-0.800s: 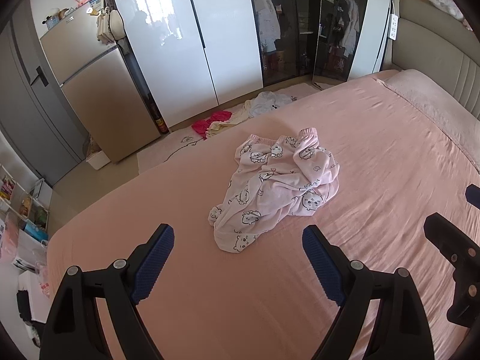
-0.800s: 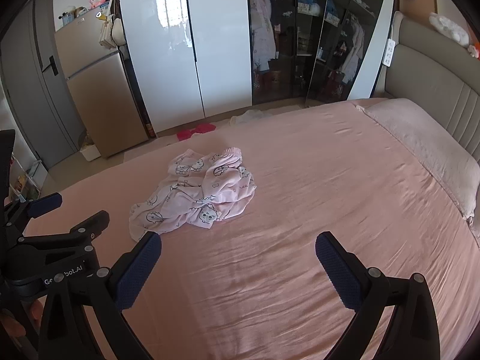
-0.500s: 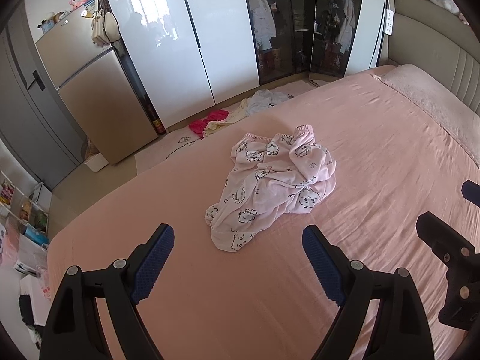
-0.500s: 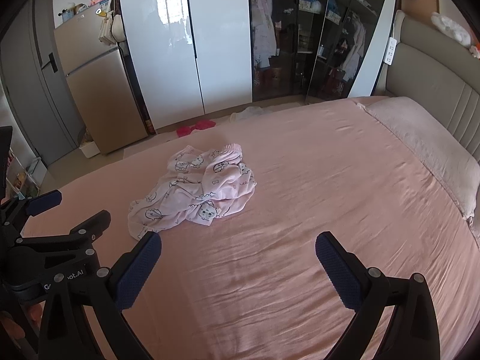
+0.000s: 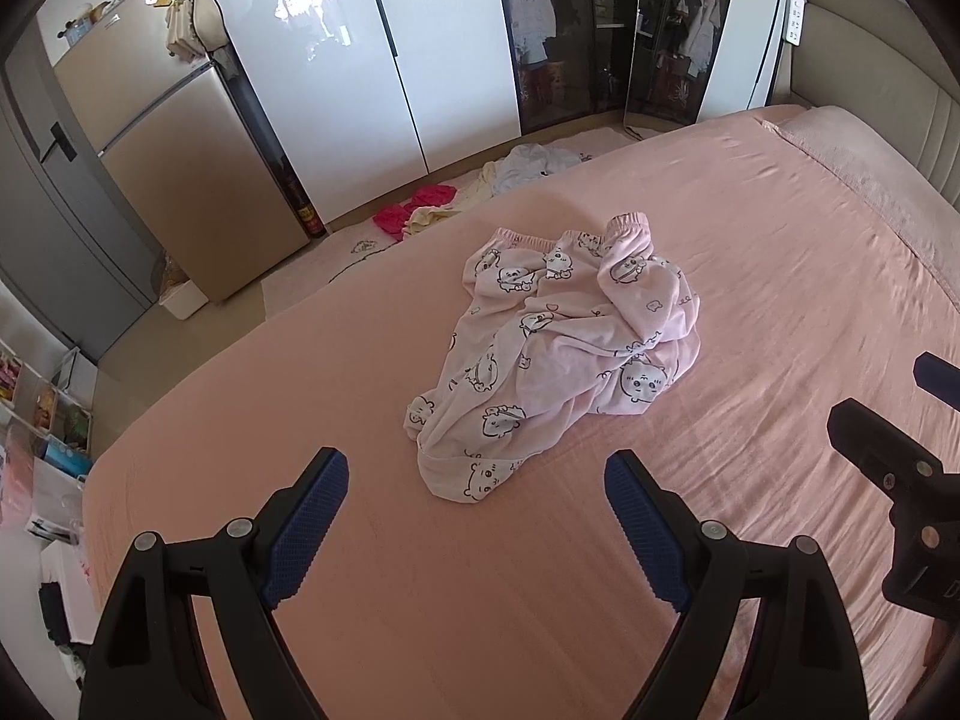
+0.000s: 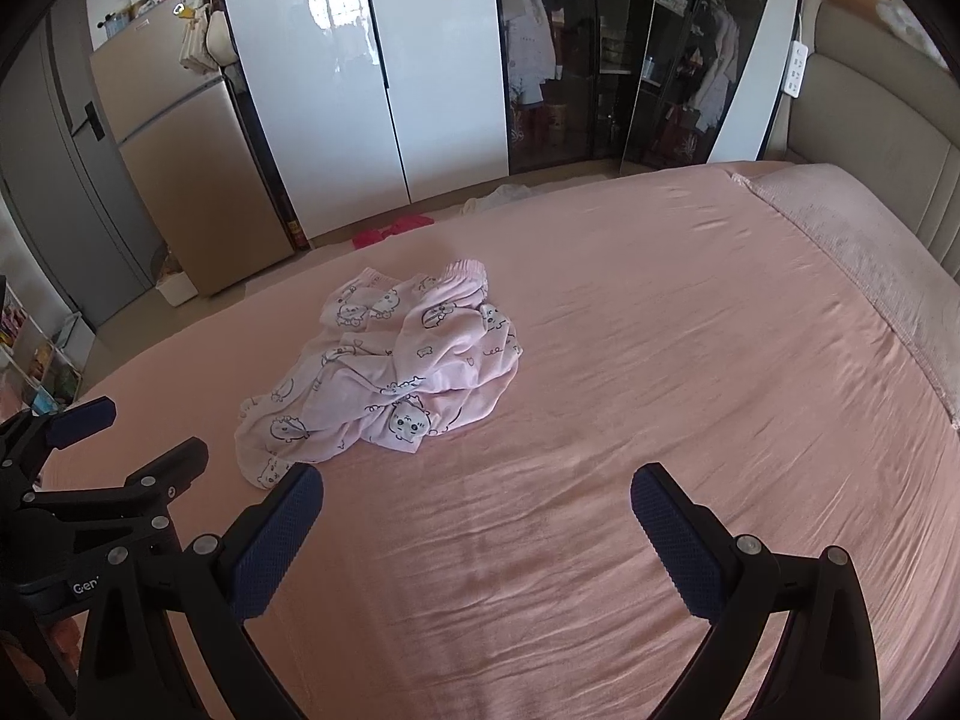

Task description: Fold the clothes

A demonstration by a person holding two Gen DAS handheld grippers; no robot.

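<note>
We are holding our left gripper (image 5: 476,483) and right gripper (image 6: 477,495) wide apart, both empty. Crumpled pink pajama pants (image 5: 558,348) are lying ahead on the bed (image 5: 780,252), folds hiding their shape.

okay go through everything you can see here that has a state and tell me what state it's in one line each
Pajama pants: crumpled in a heap on the bed, not folded.
Left gripper: open, empty, short of the pants.
Right gripper: open, empty, over bare sheet.
Bed sheet: spread flat, lightly wrinkled.
White wardrobe doors: shut.
Fridge: doors shut.
Clothes on floor: loose pile, unfolded.
</note>
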